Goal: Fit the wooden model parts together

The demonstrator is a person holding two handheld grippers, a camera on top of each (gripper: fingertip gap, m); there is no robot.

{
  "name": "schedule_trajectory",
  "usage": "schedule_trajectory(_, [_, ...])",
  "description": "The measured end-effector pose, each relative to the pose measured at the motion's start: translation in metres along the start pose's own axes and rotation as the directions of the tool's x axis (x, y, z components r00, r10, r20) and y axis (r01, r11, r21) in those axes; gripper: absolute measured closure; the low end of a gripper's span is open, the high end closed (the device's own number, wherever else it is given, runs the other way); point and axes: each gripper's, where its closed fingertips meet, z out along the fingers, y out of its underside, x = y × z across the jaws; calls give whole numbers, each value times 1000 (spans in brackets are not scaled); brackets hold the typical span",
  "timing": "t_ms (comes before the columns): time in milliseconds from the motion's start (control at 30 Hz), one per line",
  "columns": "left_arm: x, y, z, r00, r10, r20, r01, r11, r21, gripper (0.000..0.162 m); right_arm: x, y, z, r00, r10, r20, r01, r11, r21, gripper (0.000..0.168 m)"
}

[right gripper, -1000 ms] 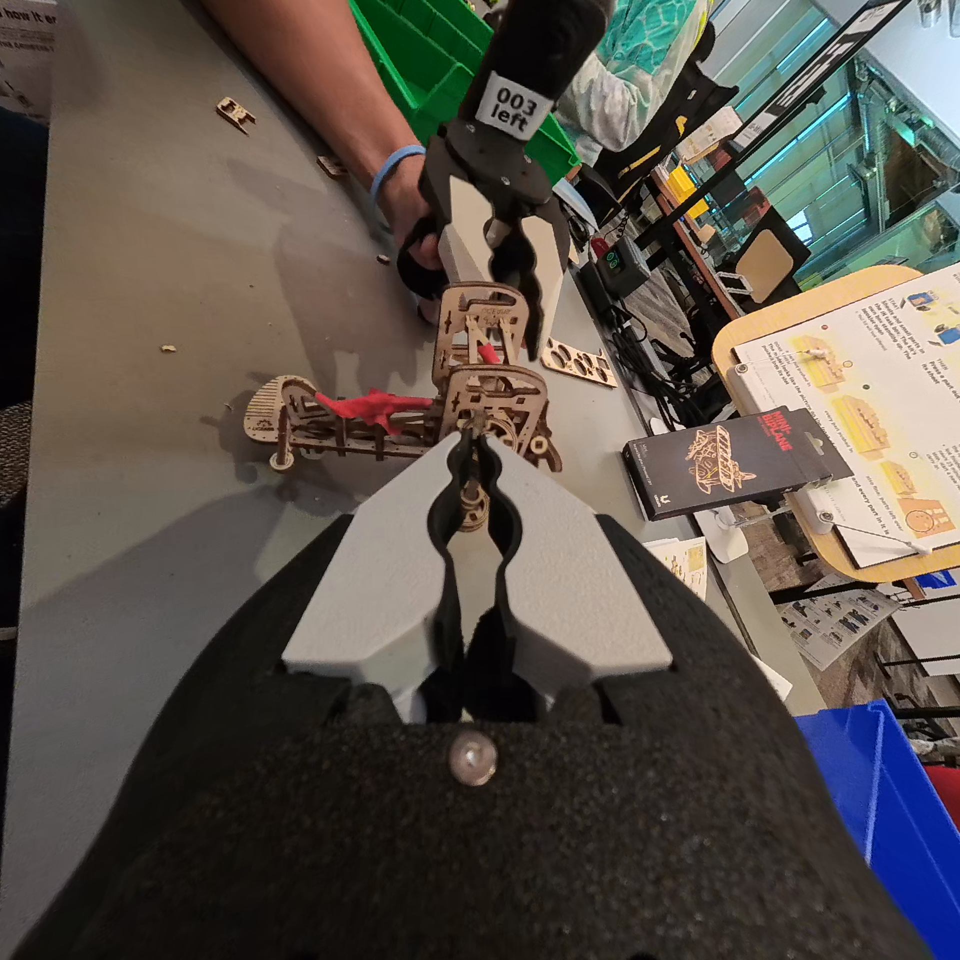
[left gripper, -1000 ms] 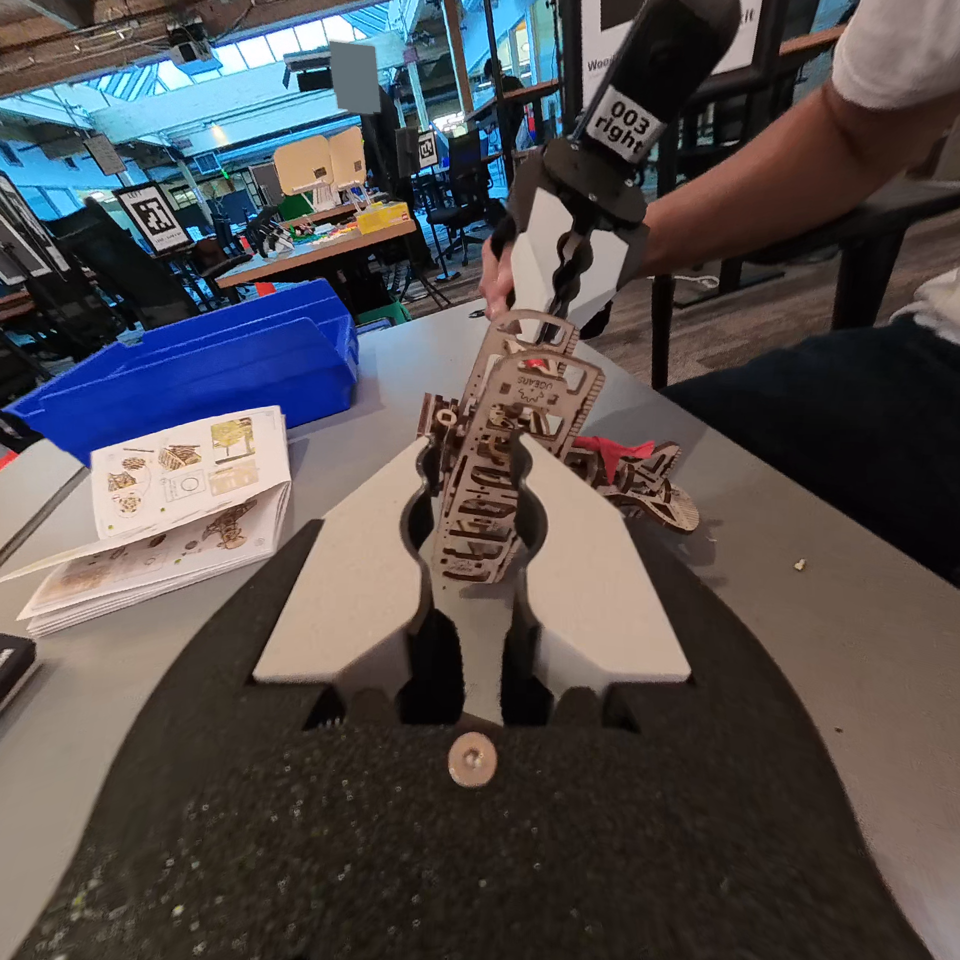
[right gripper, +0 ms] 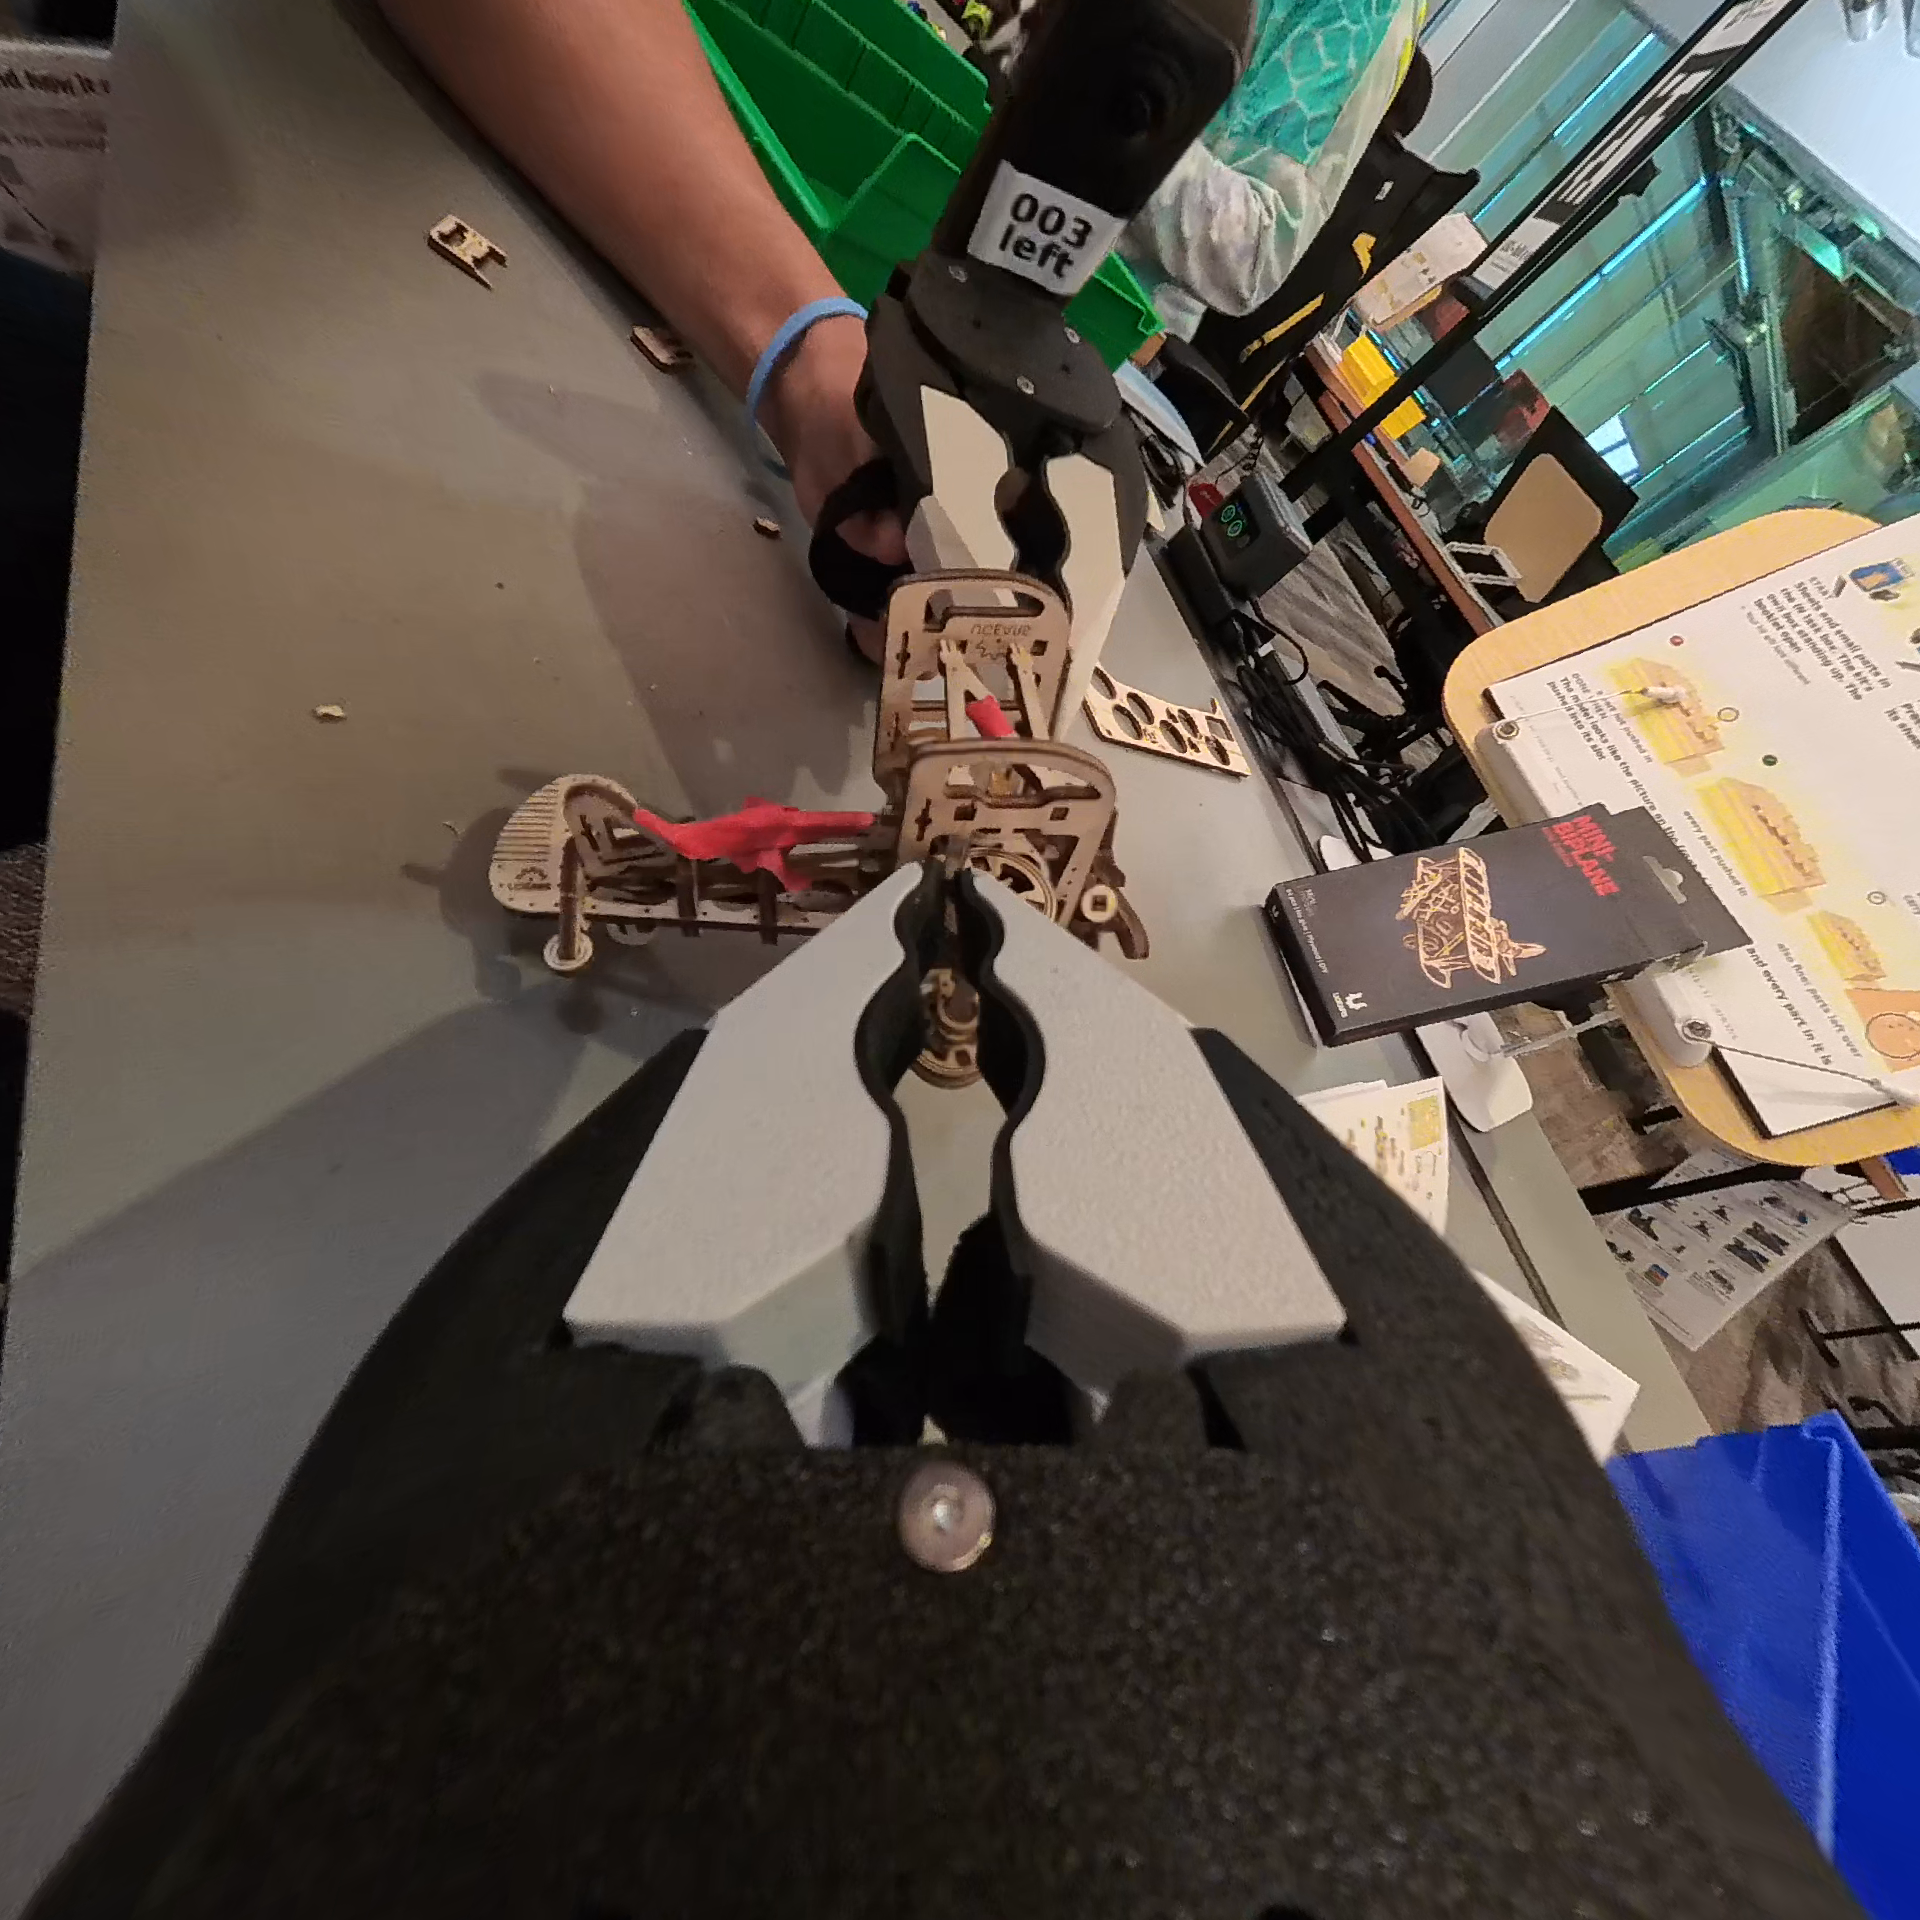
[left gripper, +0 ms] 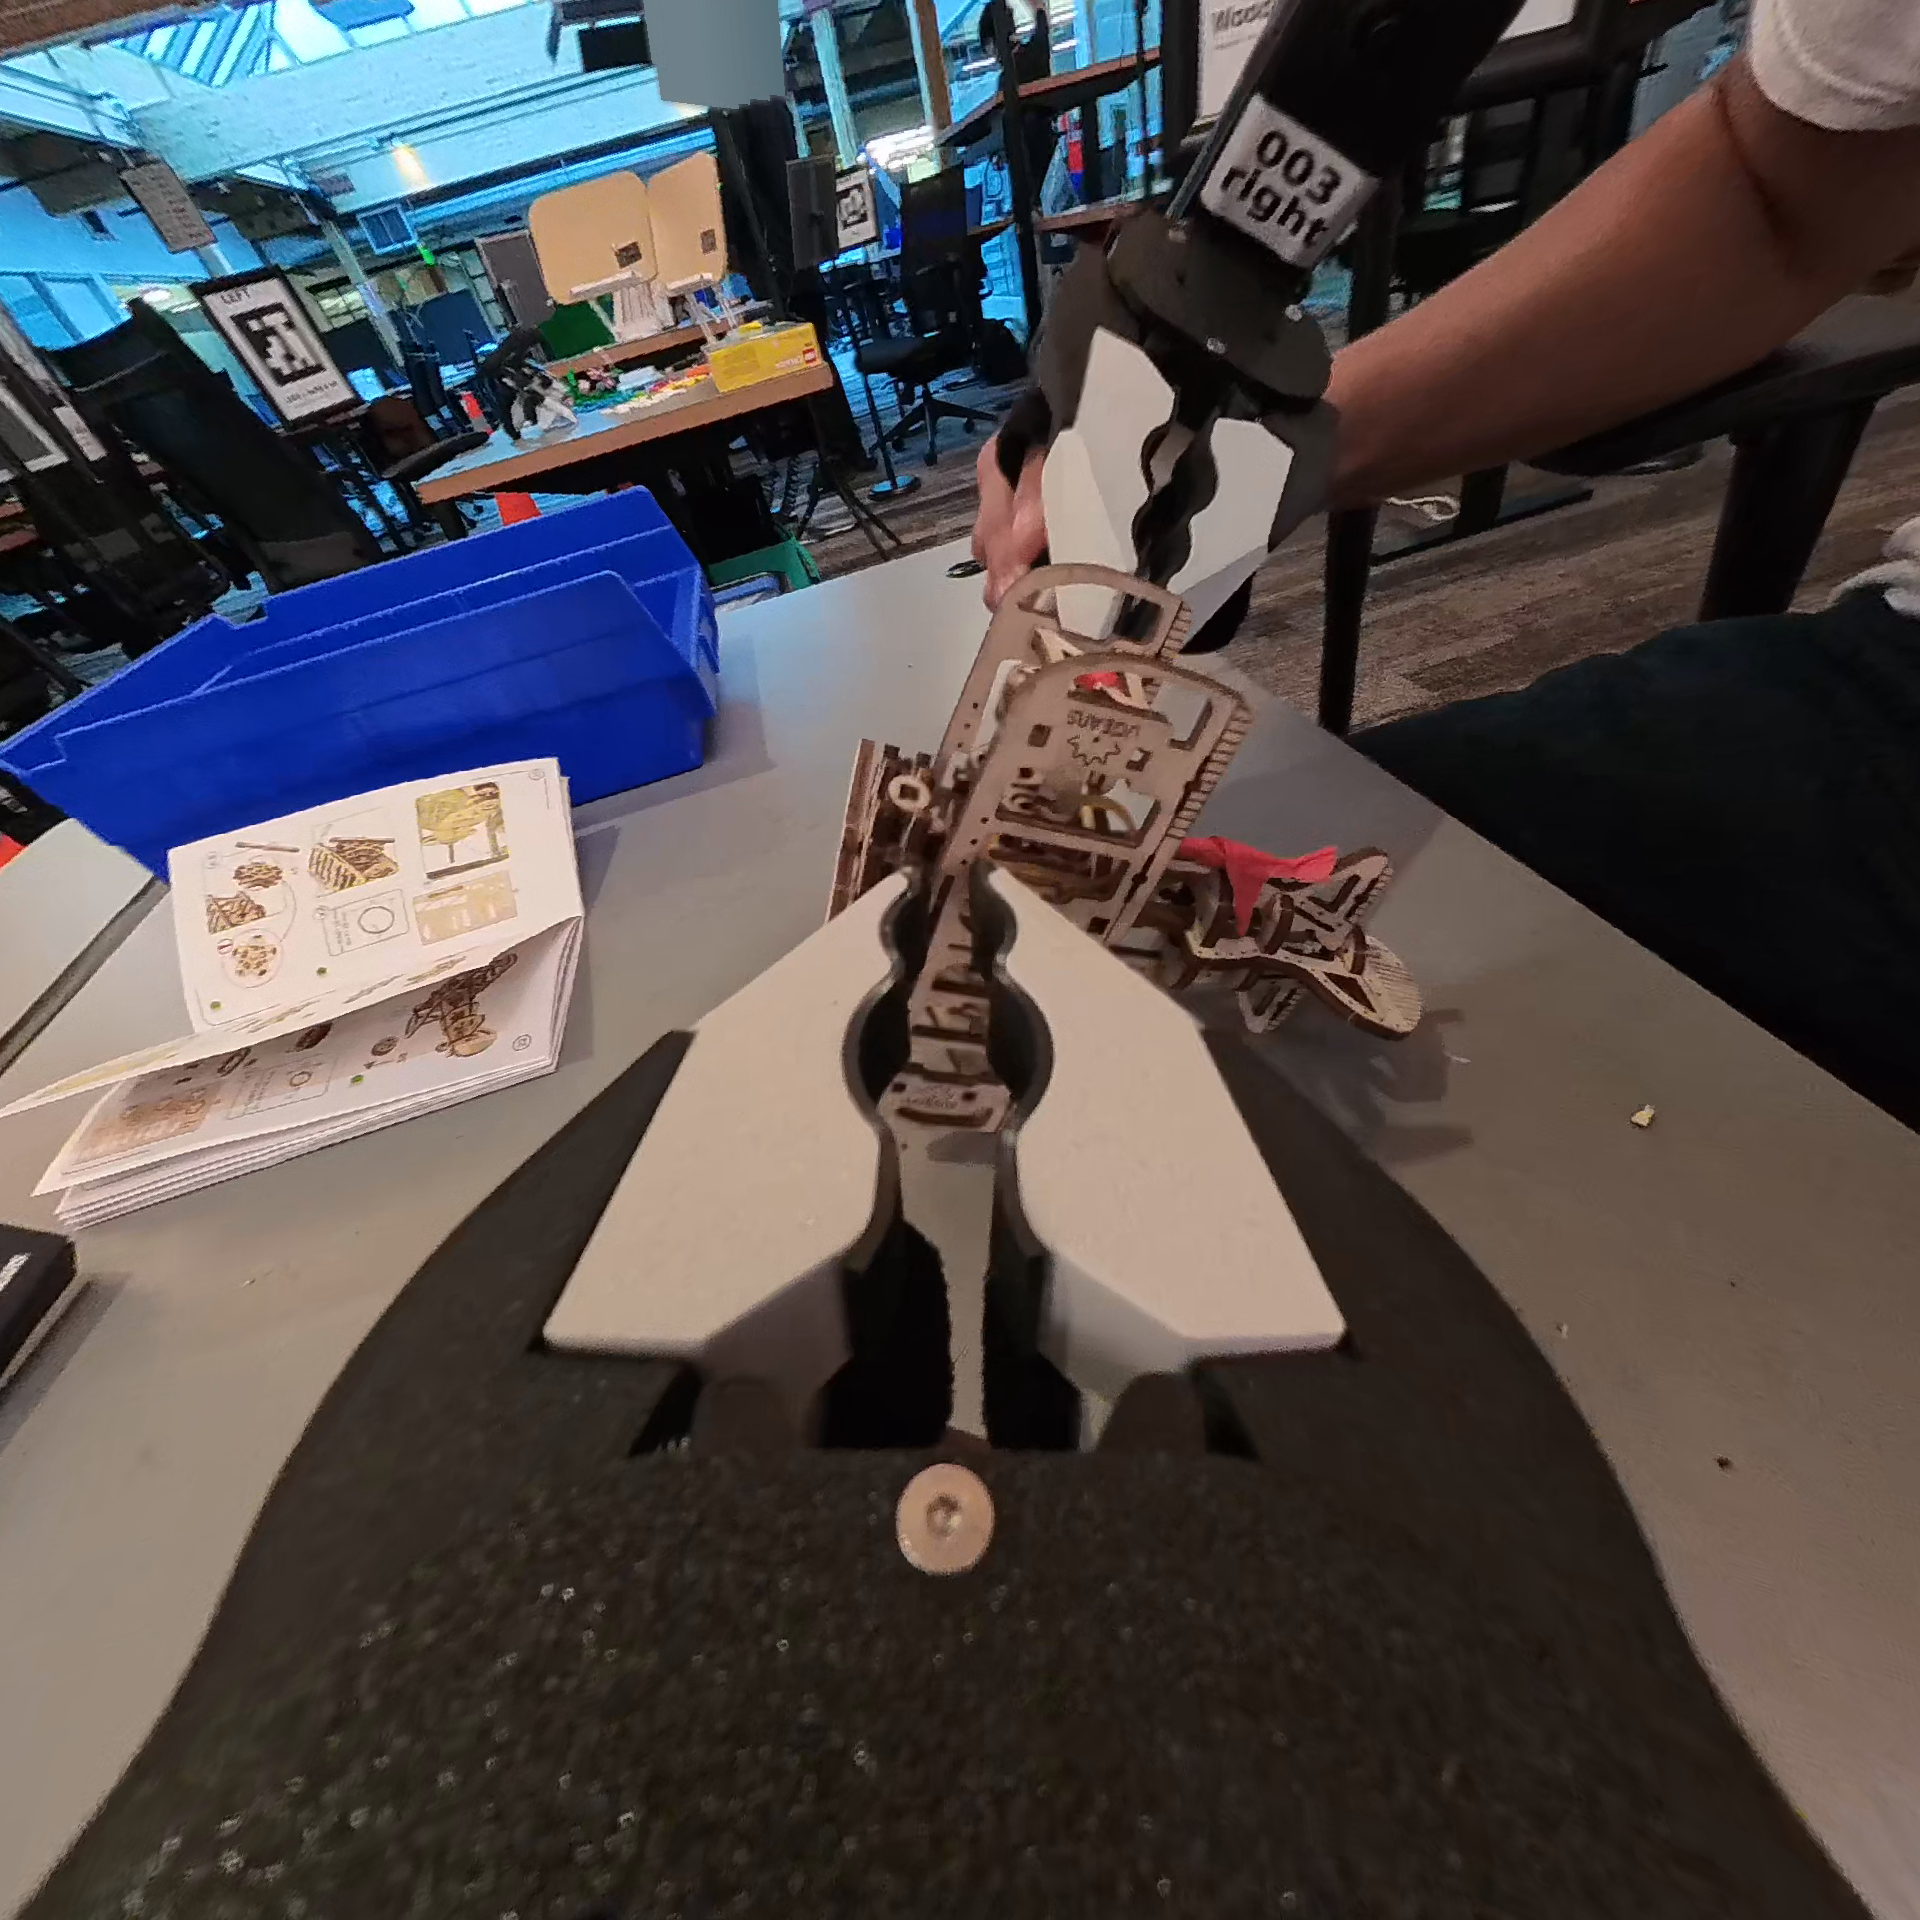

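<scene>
Pinching one end of a flat wooden wing panel [left gripper: 961,997] between its grey fingers, the left gripper [left gripper: 948,883] holds that panel tilted against the wooden biplane model [left gripper: 1122,862], which stands on the grey table [left gripper: 1558,1195]. On the model's far side, the right gripper [right gripper: 943,883] is closed on the other wing's edge [right gripper: 951,862]. An open instruction booklet [left gripper: 343,966] lies left of the model, and a blue bin [left gripper: 395,675] sits beyond it.

White label on left gripper [right gripper: 1039,582] body and on right gripper [left gripper: 1153,613] body. Printed lettering on black box [right gripper: 1496,925], instruction booklet [left gripper: 343,966], poster board [right gripper: 1766,790]. Wording withheld.
</scene>
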Motion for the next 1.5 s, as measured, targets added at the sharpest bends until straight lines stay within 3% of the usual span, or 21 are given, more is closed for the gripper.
schedule_trajectory(200, [2,7,-12,997,-64,33,66,996,-61,154,0,-1,4,1000,11,6,-11,1000,18,168])
schedule_trajectory(400, [19,9,-2,961,-270,-54,263,958,-115,142,1,-2,5,1000,14,-1,-14,999,31,168])
schedule_trajectory(733, [21,6,0,968,-249,-37,245,965,-94,161,-1,-7,-2,1000,11,11,-12,998,63,168])
schedule_trajectory(933, [23,5,0,970,-240,-39,236,967,-97,162,-8,-3,-14,999,-35,16,34,999,39,168])
schedule_trajectory(1067, [27,4,4,944,-323,-63,313,941,-129,151,-8,-4,-12,998,-57,13,56,998,36,168])
schedule_trajectory(1267, [27,2,6,927,-370,-59,361,924,-124,148,-8,-5,-10,998,-59,16,59,998,38,168])
schedule_trajectory(1500, [21,4,6,871,-491,-9,485,864,-137,155,-8,-4,-9,996,-83,11,83,996,14,168])
